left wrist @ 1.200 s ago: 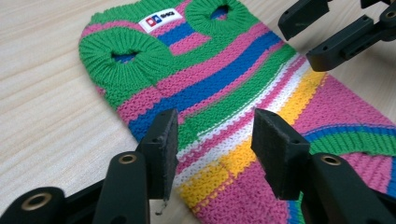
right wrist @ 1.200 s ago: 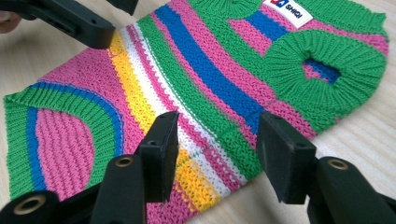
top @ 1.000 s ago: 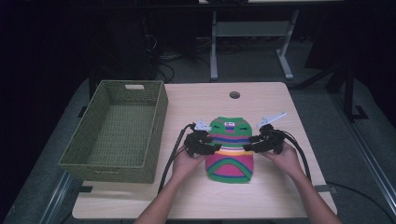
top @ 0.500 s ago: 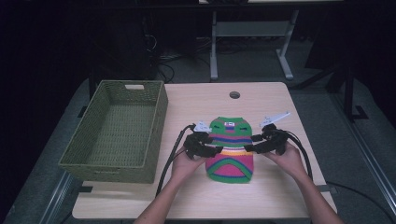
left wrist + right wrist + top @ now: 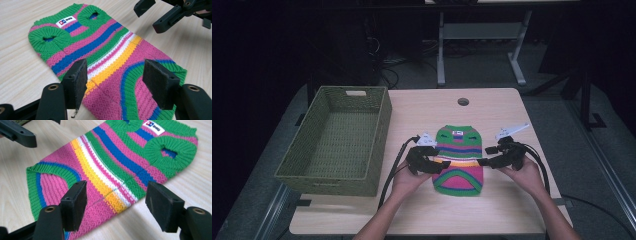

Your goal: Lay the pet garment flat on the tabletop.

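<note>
A small striped knit sweater (image 5: 458, 160) in green, pink, blue, white and yellow lies flat on the table, its white label at the far end. My left gripper (image 5: 440, 166) is at its left edge and my right gripper (image 5: 484, 157) at its right edge, each held in a hand. In the left gripper view the sweater (image 5: 100, 50) lies below and beyond the left gripper (image 5: 116, 83). In the right gripper view the sweater (image 5: 120, 157) shows the same way past the right gripper (image 5: 116, 205). Both pairs of jaws have just been opening; their pads stand apart, pressing nothing.
A green woven basket (image 5: 327, 177) stands empty on the table's left side, close to the left forearm. A round cable hole (image 5: 463, 101) sits in the tabletop (image 5: 497, 115) beyond the sweater. Dark floor and desk legs lie past the far edge.
Both grippers' jaws have spread wider at the sweater's sides. The left gripper has drawn slightly away from the sweater. The sweater stays flat in place.
</note>
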The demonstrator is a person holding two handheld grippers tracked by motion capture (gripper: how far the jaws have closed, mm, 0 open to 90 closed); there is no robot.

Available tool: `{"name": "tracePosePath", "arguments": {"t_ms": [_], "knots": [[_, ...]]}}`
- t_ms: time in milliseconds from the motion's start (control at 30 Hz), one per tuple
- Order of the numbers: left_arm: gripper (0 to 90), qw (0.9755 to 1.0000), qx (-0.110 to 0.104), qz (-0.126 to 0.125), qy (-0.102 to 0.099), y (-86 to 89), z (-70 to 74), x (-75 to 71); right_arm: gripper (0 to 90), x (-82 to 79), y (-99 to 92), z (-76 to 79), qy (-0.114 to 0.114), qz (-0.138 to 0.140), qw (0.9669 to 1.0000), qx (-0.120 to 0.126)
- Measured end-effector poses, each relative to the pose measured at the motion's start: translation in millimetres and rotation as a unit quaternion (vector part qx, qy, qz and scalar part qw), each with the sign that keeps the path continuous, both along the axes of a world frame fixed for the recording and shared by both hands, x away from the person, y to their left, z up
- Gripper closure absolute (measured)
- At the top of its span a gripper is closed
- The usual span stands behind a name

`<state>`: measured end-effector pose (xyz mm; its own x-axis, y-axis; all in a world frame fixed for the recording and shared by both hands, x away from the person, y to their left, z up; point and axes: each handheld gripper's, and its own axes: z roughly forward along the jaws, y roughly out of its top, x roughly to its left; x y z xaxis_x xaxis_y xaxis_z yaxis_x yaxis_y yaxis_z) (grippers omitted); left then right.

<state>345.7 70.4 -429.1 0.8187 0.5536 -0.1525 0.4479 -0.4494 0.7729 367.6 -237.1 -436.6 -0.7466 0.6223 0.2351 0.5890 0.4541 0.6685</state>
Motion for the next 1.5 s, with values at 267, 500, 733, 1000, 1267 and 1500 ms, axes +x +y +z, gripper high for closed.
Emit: {"name": "tracePosePath", "arguments": {"t_ms": [267, 500, 733, 1000, 1267, 1500], "knots": [[33.8, 1.0000, 0.001, -0.007, -0.002, 3.0, 1.9, -6.1, 31.8, -6.6, -2.3, 2.8, -0.006, 0.003, 0.9999, 0.007], [32.7, 1.0000, 0.002, -0.007, -0.003, 10.6, 0.6, -10.9, 30.5, -14.4, -9.8, -0.5, 0.002, -0.002, 1.0000, 0.007], [31.5, 0.9999, 0.010, -0.008, -0.002, 15.2, -2.7, -17.6, 30.2, -23.5, -17.6, -2.8, -0.002, -0.009, 0.9999, 0.011], [29.7, 0.9999, 0.013, -0.006, -0.003, 22.6, -5.4, -25.9, 29.3, -33.9, -30.8, -10.1, 0.002, -0.018, 0.9997, 0.013], [29.1, 0.9999, 0.015, -0.003, 0.002, 30.4, -8.9, -33.1, 28.6, -43.5, -42.9, -15.5, 0.003, -0.025, 0.9995, 0.018], [28.7, 0.9999, 0.015, -0.003, 0.004, 38.8, -10.9, -39.8, 28.3, -51.4, -51.3, -20.1, 0.007, -0.033, 0.9993, 0.018]]}}
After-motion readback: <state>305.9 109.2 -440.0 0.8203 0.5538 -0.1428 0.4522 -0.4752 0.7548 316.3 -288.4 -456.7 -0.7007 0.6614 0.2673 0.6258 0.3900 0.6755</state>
